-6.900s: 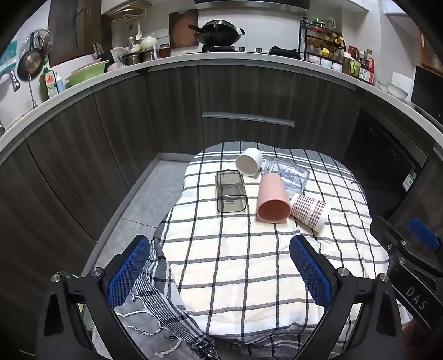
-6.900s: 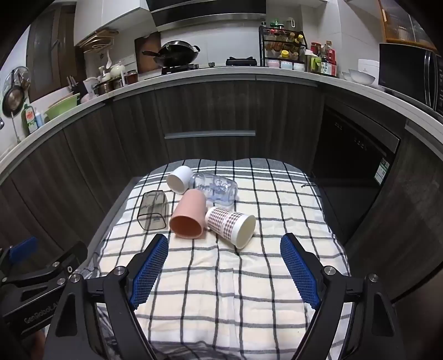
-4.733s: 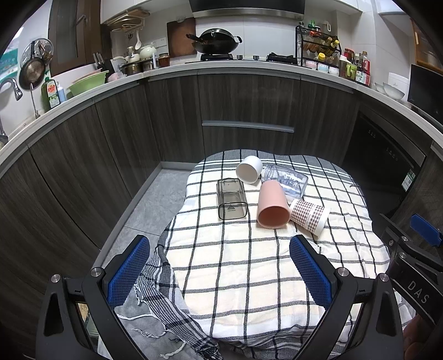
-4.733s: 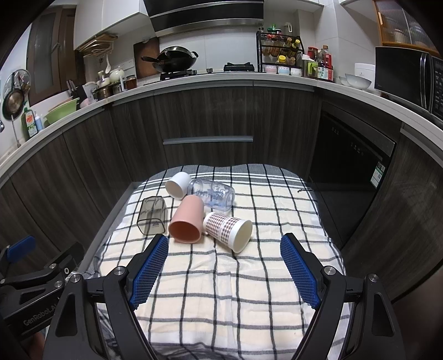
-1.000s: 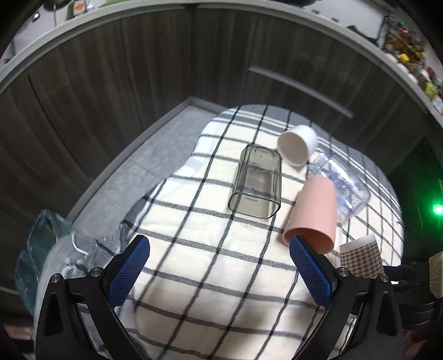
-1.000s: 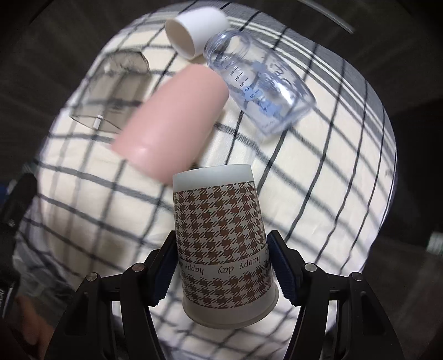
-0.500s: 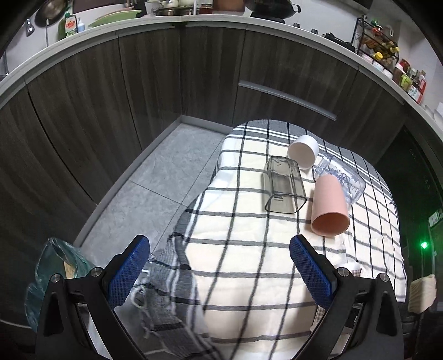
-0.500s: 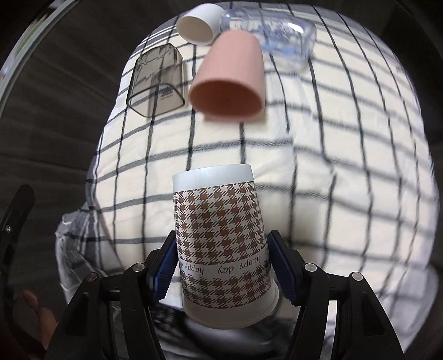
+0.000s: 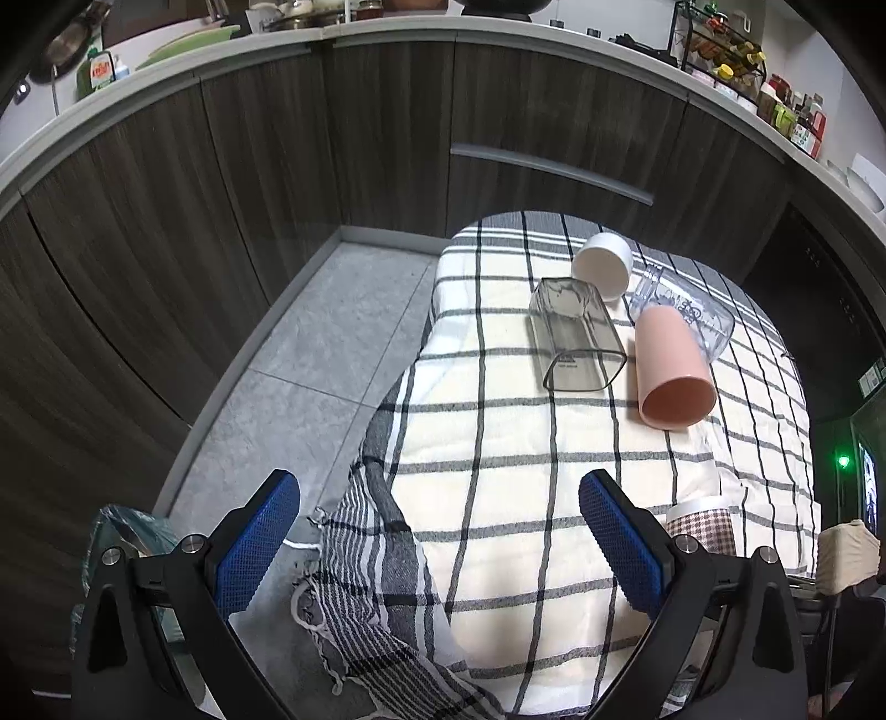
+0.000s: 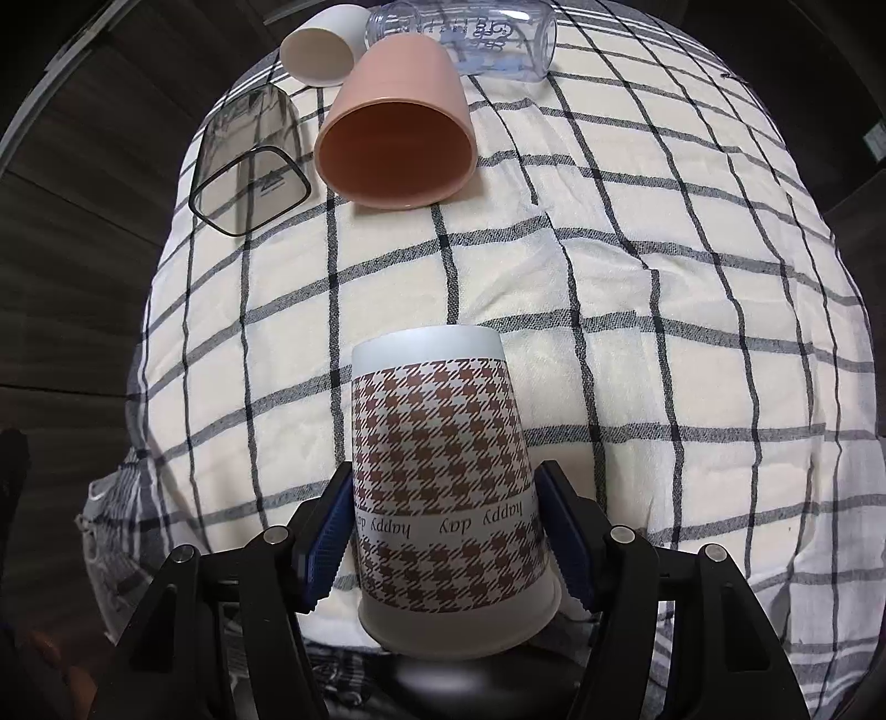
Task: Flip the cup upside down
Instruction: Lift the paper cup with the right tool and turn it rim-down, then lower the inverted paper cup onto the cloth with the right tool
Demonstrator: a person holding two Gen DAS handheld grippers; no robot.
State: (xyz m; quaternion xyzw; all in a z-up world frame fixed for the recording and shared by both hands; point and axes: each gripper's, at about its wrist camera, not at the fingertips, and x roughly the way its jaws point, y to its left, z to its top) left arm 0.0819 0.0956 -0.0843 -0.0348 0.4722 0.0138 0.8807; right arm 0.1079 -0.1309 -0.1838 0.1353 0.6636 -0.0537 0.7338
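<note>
Right gripper (image 10: 446, 545) clamps one houndstooth cup (image 10: 443, 471); left gripper (image 9: 437, 531) gapes wide; four containers lie on one checked cloth (image 10: 637, 310).

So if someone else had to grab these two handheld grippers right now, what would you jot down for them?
Right gripper: shut on the brown houndstooth paper cup, held above the checked tablecloth; I cannot tell whether it touches the cloth.
Left gripper: open, holding nothing, over the cloth's near edge.
On their sides at the far end: pink plastic cup, smoky square clear container, white cup, clear measuring bottle.
Done: the paper cup is picked up.
Left: set it rim-down on the cloth and release.
</note>
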